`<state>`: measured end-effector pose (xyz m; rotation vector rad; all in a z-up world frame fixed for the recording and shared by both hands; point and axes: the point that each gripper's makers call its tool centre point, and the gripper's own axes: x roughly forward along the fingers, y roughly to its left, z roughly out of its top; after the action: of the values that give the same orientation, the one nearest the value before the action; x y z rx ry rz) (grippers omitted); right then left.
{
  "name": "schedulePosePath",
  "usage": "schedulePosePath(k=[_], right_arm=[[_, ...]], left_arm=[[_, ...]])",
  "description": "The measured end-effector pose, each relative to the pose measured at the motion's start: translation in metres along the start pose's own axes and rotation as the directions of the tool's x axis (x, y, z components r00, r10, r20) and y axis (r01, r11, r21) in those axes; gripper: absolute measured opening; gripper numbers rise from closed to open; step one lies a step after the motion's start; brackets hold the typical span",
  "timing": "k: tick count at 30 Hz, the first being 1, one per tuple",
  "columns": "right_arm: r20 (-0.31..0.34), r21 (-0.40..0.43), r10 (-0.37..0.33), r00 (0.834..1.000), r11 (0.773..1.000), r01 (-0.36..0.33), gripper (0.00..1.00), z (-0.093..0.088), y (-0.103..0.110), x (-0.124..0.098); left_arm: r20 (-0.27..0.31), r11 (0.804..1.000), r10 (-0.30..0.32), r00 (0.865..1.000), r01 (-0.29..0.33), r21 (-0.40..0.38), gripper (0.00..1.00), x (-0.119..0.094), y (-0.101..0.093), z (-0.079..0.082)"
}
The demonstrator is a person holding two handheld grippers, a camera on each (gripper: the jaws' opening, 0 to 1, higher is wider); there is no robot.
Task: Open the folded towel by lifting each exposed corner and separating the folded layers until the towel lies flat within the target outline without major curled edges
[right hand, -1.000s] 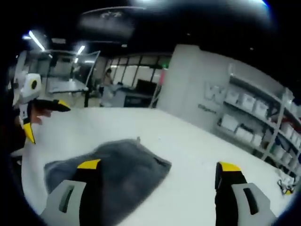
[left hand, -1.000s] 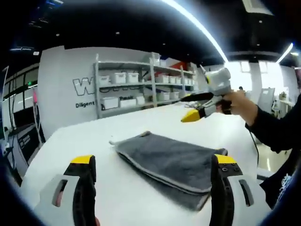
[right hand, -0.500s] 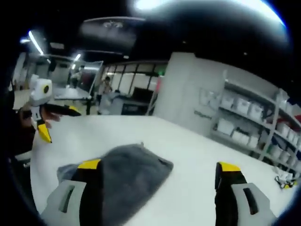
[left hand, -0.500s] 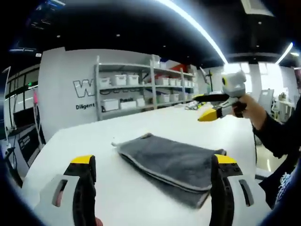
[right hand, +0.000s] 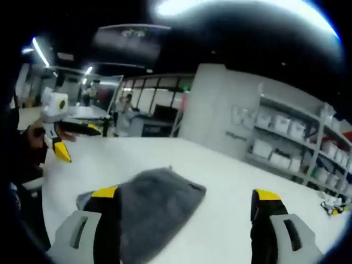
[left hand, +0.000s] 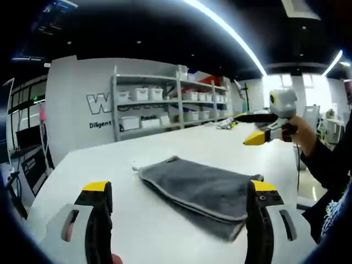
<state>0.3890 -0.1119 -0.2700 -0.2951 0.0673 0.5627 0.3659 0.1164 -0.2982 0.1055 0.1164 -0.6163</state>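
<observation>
In the left gripper view I am looking along my left gripper (left hand: 179, 192), whose jaws are standing wide apart and are holding nothing. Between them, a little further on the white table (left hand: 82, 165), the grey towel (left hand: 198, 190) is lying, still folded in layers, with a light hem along its near edge. One small corner (left hand: 136, 166) is sticking out at the far left end. I cannot see any target outline on the table. The right gripper (left hand: 263, 127) is coming into this view from the right, held in a hand (left hand: 300, 132) above the table and well apart from the towel; its yellow tips are looking slightly parted, but I cannot tell this for sure. Behind, shelves with white bins (left hand: 159, 104) are standing against the wall.

In the right gripper view my own jaws are wide open and empty. The towel is lying near the left jaw, partly behind it. The left gripper is hanging at the left, above the table.

I am judging that the unfolding has not begun. The next move is calling for lowering one gripper to an exposed corner and pinching only the top layer. Nothing is standing in the way.
</observation>
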Motion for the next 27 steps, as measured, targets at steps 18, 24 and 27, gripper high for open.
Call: schedulePosePath(k=[18,24,27], right_arm=[[-0.010,0.021,0.004,1.000,1.000,-0.004,0.96,-0.022,0.010,-0.030],[-0.008,-0.002,-0.005,1.000,1.000,0.005,0.94,-0.028,0.011,-0.041],[-0.003,0.002,0.017,1.000,1.000,-0.017,0.95,-0.030,0.019,-0.046]], left_arm=[[-0.016,1.000,0.003,1.000,-0.003,-0.007,1.00,-0.010,0.001,-0.009],[-0.008,0.999,-0.025,1.000,0.025,-0.031,0.99,-0.013,-0.003,-0.009],[-0.012,0.999,-0.018,1.000,0.018,-0.027,0.99,-0.015,-0.003,-0.009]])
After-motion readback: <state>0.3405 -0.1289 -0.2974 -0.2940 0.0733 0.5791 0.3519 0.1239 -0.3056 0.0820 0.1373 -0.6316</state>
